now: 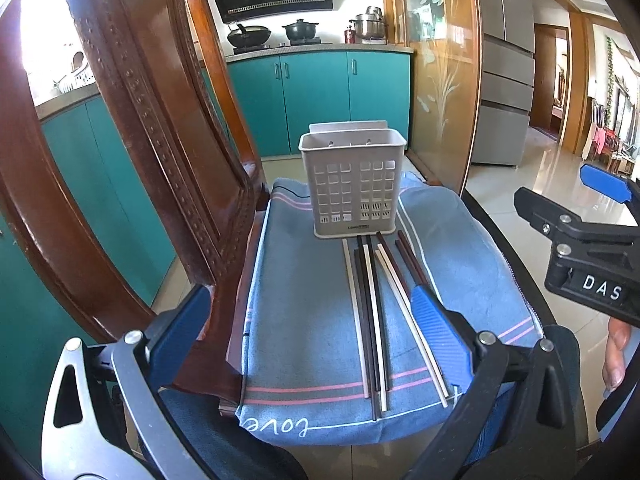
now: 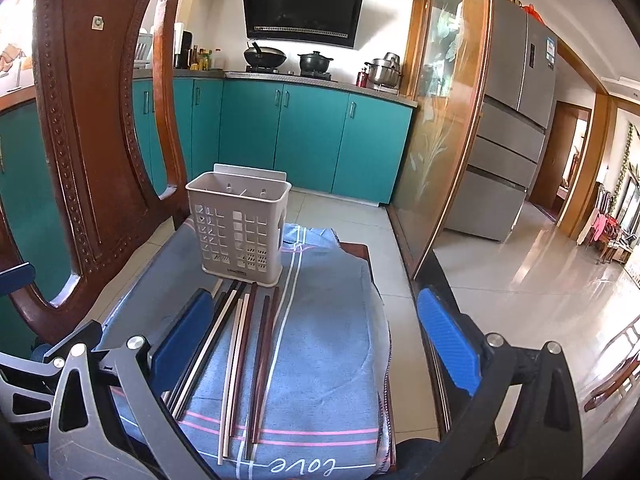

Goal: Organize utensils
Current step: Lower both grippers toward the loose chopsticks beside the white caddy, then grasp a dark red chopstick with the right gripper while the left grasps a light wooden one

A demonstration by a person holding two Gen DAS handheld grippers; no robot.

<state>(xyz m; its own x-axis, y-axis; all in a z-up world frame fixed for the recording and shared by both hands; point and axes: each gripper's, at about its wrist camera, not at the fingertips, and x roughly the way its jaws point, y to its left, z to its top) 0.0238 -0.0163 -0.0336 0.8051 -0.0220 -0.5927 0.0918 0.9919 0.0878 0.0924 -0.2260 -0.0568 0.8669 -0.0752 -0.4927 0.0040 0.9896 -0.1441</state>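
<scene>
Wooden chair seat, blue towel draped over it

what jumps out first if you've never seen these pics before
The pale perforated utensil holder stands upright at the far end of a blue towel draped over a chair seat. In front of it lies a row of loose chopsticks, white, black and dark red-brown, pointing toward the holder. Both tools hover open near the towel's near edge, the left tool and the right tool, holding nothing.

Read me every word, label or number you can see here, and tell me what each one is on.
"love": on the blue towel, stitched upside down near its front edge.
"DAS": on the right gripper.
Utensil holder base label: too small to read.
Range hood brand and fridge stickers: blurred.
</scene>
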